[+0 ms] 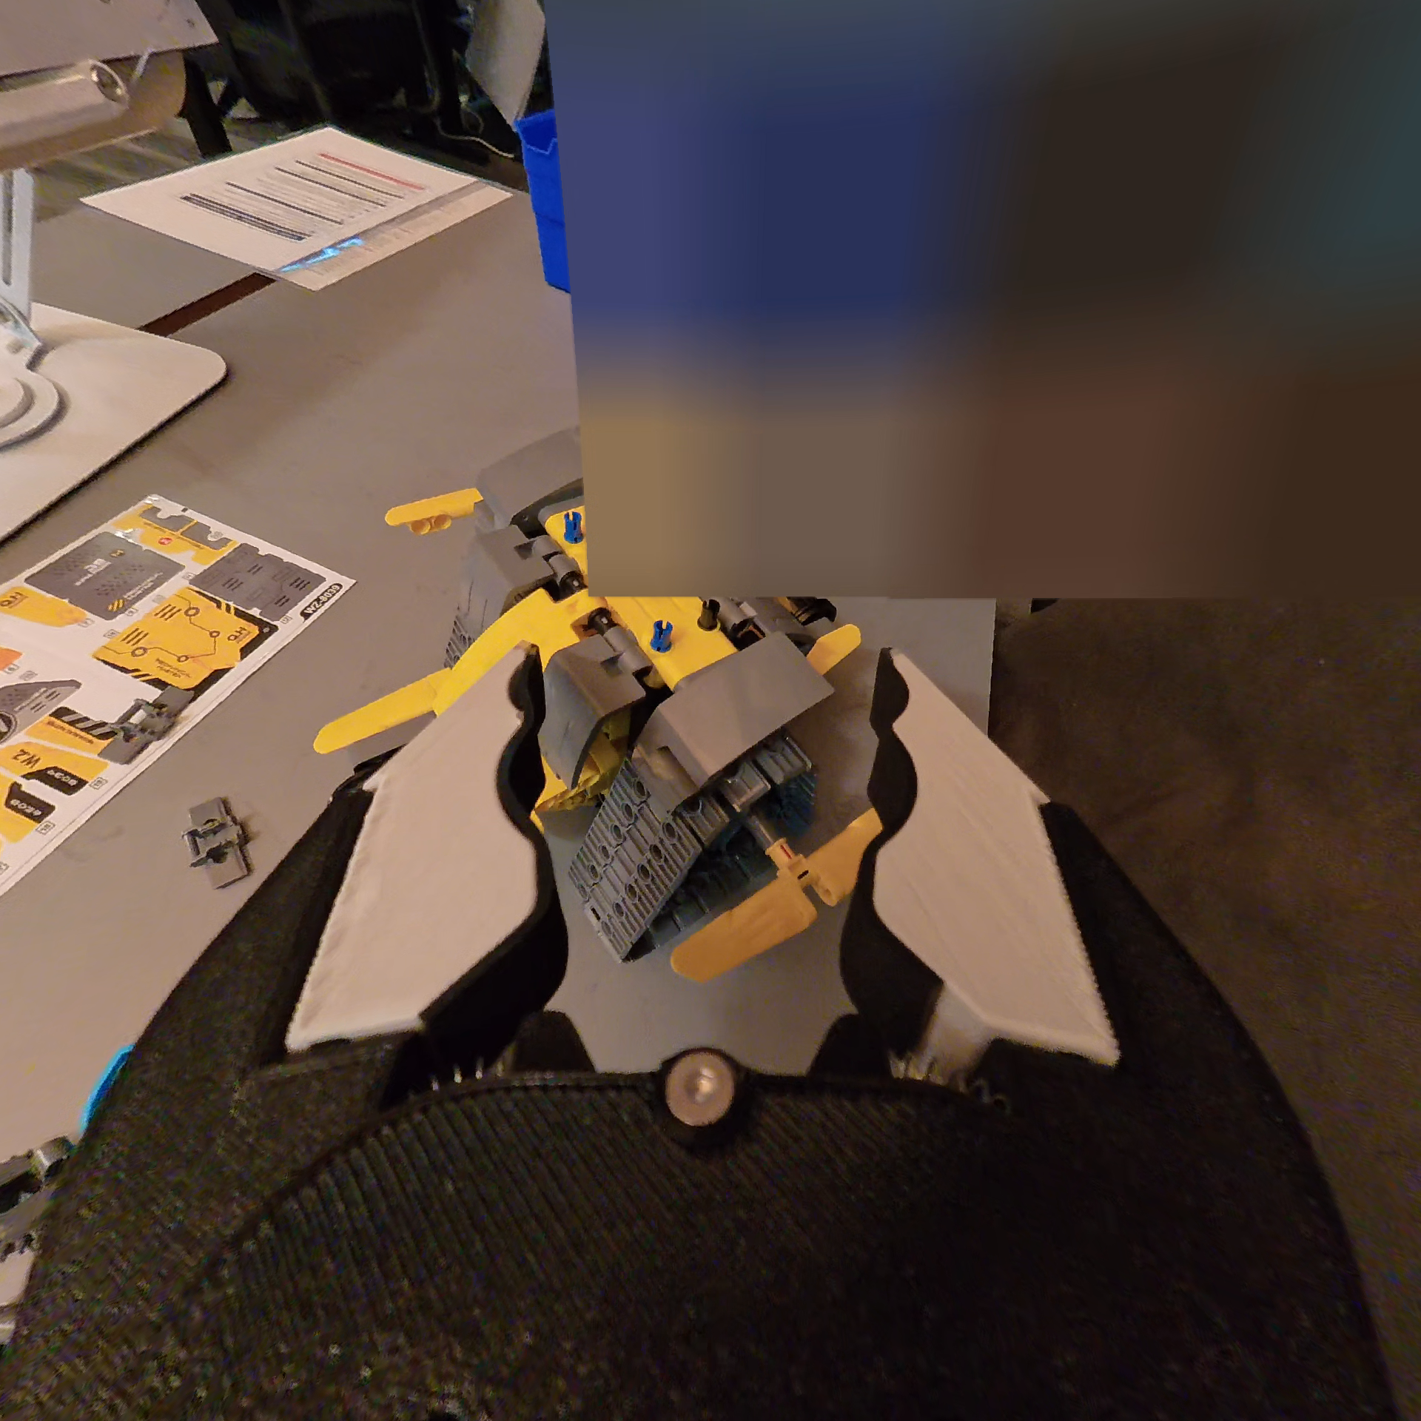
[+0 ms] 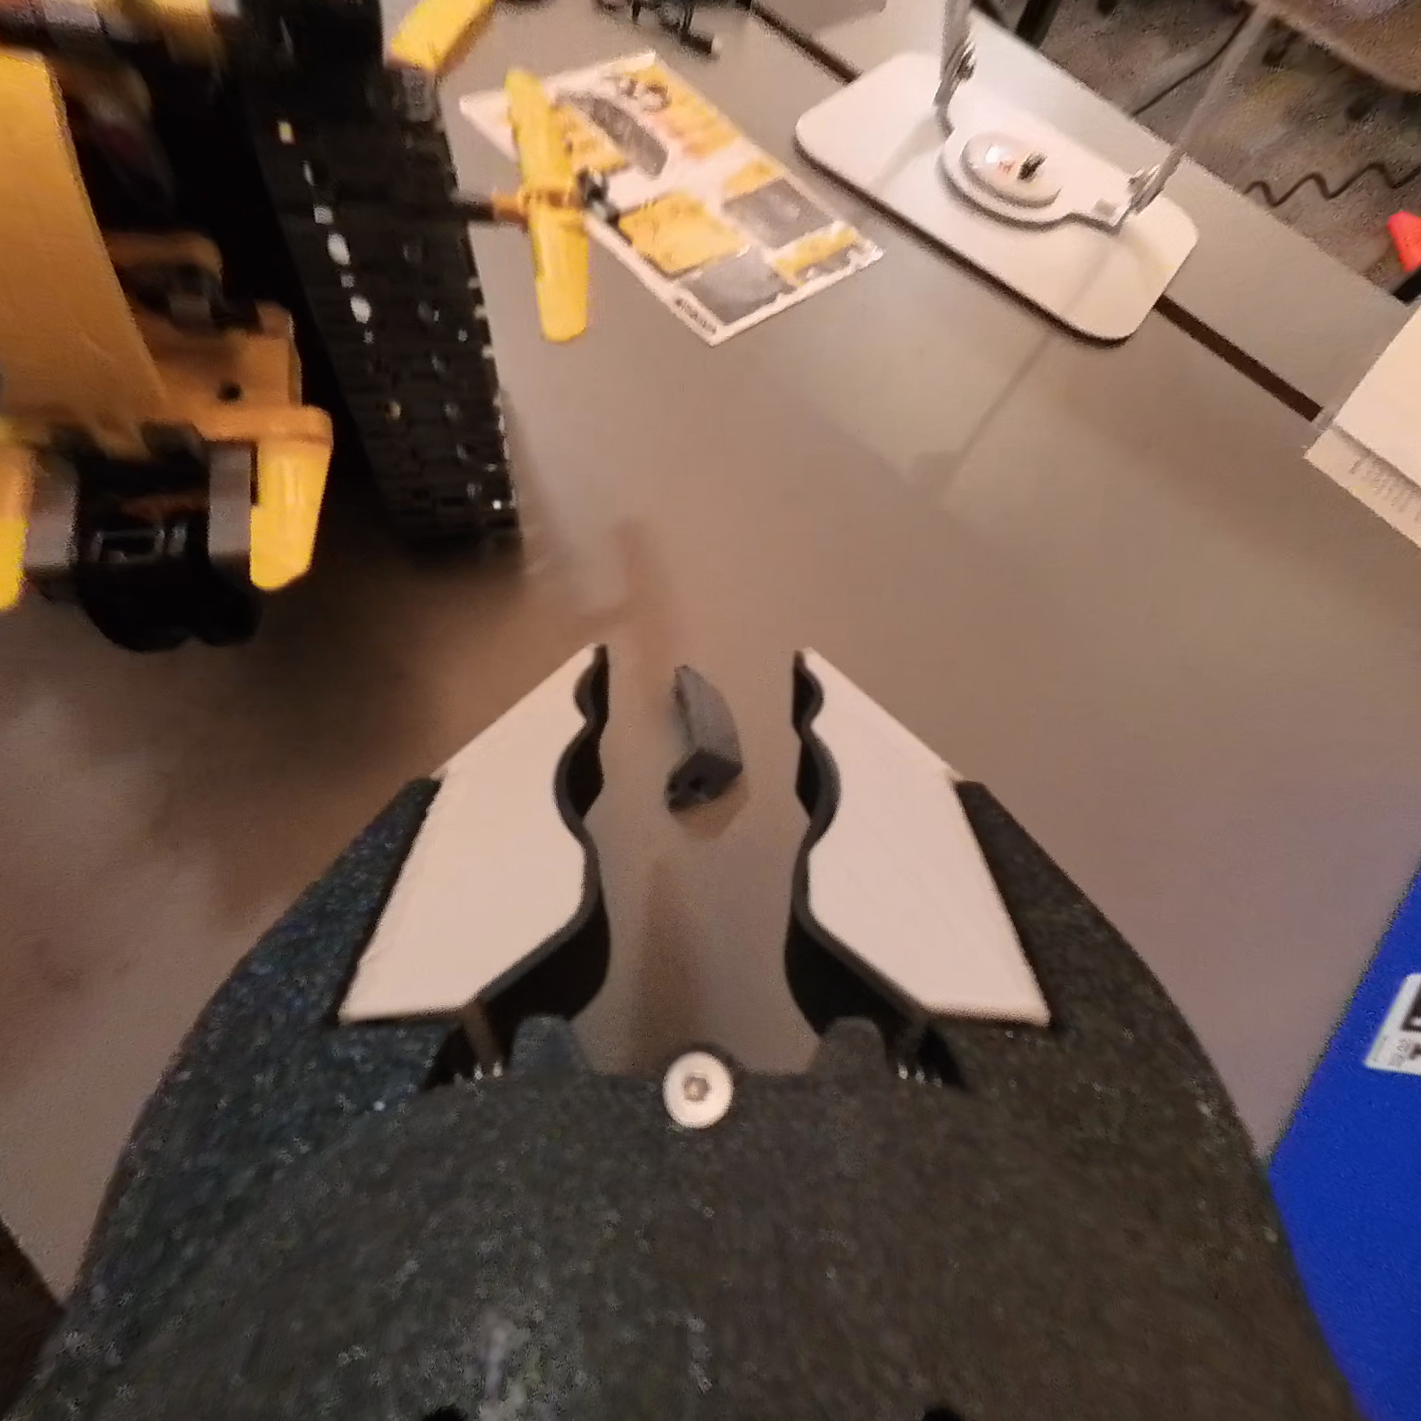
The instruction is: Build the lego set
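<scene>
A yellow and grey brick-built tracked model [image 1: 677, 738] with yellow propeller blades lies on the grey table [image 1: 369, 415]. My left gripper [image 1: 707, 661] is open, its jaws wide on either side of the model; the left finger [image 1: 454, 830] is close against the model's yellow side. In the right wrist view the model [image 2: 192, 307] stands at the left, blurred. My right gripper [image 2: 700, 653] is open just above the table, and a small dark grey curved piece [image 2: 703, 738] lies on the table between its fingers, touching neither.
A sticker sheet [image 1: 115, 653] [image 2: 692, 192] and a small grey link piece [image 1: 217, 842] lie left of the model. A white stand base [image 1: 100, 384] [image 2: 1000, 192], a printed paper [image 1: 300, 200] and a blue bin [image 2: 1369, 1153] are around. The table edge [image 1: 992, 677] is right of the model.
</scene>
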